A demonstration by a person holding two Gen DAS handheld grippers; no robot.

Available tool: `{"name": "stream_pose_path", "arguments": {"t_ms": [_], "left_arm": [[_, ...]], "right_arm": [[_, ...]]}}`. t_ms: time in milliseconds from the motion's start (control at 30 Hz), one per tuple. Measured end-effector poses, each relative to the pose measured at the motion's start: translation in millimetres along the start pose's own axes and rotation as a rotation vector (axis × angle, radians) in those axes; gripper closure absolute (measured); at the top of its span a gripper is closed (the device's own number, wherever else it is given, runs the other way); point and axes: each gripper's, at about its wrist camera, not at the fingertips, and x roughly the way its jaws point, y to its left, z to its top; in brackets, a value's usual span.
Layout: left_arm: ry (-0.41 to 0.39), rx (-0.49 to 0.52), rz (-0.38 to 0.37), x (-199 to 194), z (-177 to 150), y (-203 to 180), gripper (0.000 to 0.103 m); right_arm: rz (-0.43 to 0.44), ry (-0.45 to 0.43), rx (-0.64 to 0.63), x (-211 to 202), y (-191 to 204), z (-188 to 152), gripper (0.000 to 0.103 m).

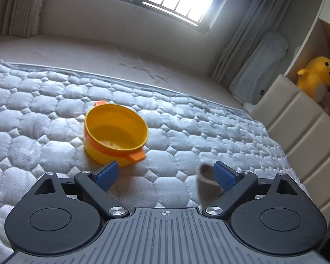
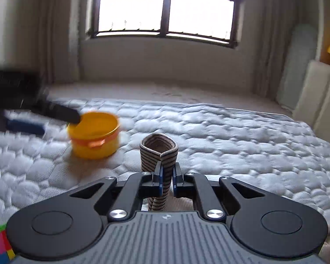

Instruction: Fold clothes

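My right gripper [image 2: 167, 177] is shut on a beige sock with thin dark stripes [image 2: 158, 151]; the sock's open cuff stands up above the fingers over the quilted white mattress [image 2: 231, 136]. My left gripper [image 1: 165, 173] is open and empty, low over the mattress [image 1: 33, 114]. The same sock [image 1: 205, 180] shows blurred just inside its right finger, apart from the pads. The left gripper also appears blurred at the left edge of the right wrist view [image 2: 41, 116].
A yellow plastic pot with orange handles [image 1: 115, 134] stands on the mattress ahead of the left gripper; it also shows in the right wrist view [image 2: 94, 136]. A beige padded headboard [image 1: 297, 127] and a yellow duck toy [image 1: 314, 74] are at right. A window ledge runs behind the bed.
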Motion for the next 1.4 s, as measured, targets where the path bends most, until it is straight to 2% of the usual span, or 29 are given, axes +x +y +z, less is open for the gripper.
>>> {"name": "stream_pose_path", "arguments": {"t_ms": [133, 267, 433, 567, 633, 733, 767, 833, 867, 900, 933, 1000, 1100, 1200, 1267, 1333, 1400], "left_arm": [[0.052, 0.048, -0.066, 8.8, -17.6, -36.6, 0.007], [0.095, 0.095, -0.127, 16.2, -38.7, -81.1, 0.007], [0.134, 0.152, -0.177, 43.4, -71.3, -161.6, 0.006], [0.170, 0.150, -0.181, 75.6, -103.8, -220.7, 0.006], [0.182, 0.190, -0.205, 87.7, -122.6, -241.0, 0.006], [0.193, 0.330, -0.287, 98.0, -152.8, -257.5, 0.006], [0.212, 0.375, -0.309, 102.0, -161.5, -260.3, 0.006], [0.245, 0.465, -0.343, 110.0, -177.7, -265.8, 0.006], [0.255, 0.502, -0.337, 115.1, -183.4, -267.5, 0.006], [0.264, 0.526, -0.319, 121.4, -187.3, -267.8, 0.006], [0.281, 0.530, -0.309, 127.9, -188.8, -266.1, 0.006], [0.317, 0.521, -0.300, 138.8, -188.9, -260.0, 0.006], [0.338, 0.504, -0.309, 144.2, -185.3, -251.7, 0.005], [0.337, 0.524, -0.311, 144.0, -186.2, -251.9, 0.004], [0.336, 0.536, -0.314, 144.1, -185.9, -252.4, 0.004], [0.337, 0.535, -0.312, 143.7, -184.6, -251.7, 0.004], [0.339, 0.530, -0.307, 144.0, -183.1, -250.8, 0.004]], "right_arm": [[-0.154, -0.071, 0.189, -62.3, -100.5, 8.6, 0.095], [-0.327, -0.092, 0.256, -119.4, -175.2, -11.0, 0.095], [-0.471, -0.063, 0.344, -157.8, -238.4, -61.2, 0.095], [-0.518, 0.005, 0.466, -161.7, -273.2, -118.8, 0.095], [-0.515, 0.059, 0.509, -155.2, -281.9, -148.8, 0.095], [-0.497, 0.127, 0.539, -142.3, -288.8, -184.0, 0.094], [-0.492, 0.119, 0.535, -141.9, -288.2, -189.1, 0.093], [-0.498, 0.111, 0.537, -143.1, -290.5, -192.1, 0.074], [-0.509, 0.110, 0.540, -144.8, -293.0, -190.9, 0.065], [-0.528, 0.110, 0.538, -148.9, -295.5, -189.6, 0.051], [-0.550, 0.104, 0.527, -152.1, -296.8, -186.6, 0.049], [-0.583, 0.056, 0.478, -164.3, -294.1, -174.9, 0.049], [-0.572, -0.033, 0.381, -170.4, -281.7, -148.0, 0.050], [-0.462, -0.051, 0.381, -151.7, -275.1, -123.3, 0.059], [-0.393, -0.023, 0.420, -133.8, -275.2, -116.6, 0.059], [-0.416, 0.056, 0.437, -112.1, -281.0, -124.3, 0.059], [-0.486, 0.161, 0.468, -92.2, -293.9, -148.0, 0.059]]}}
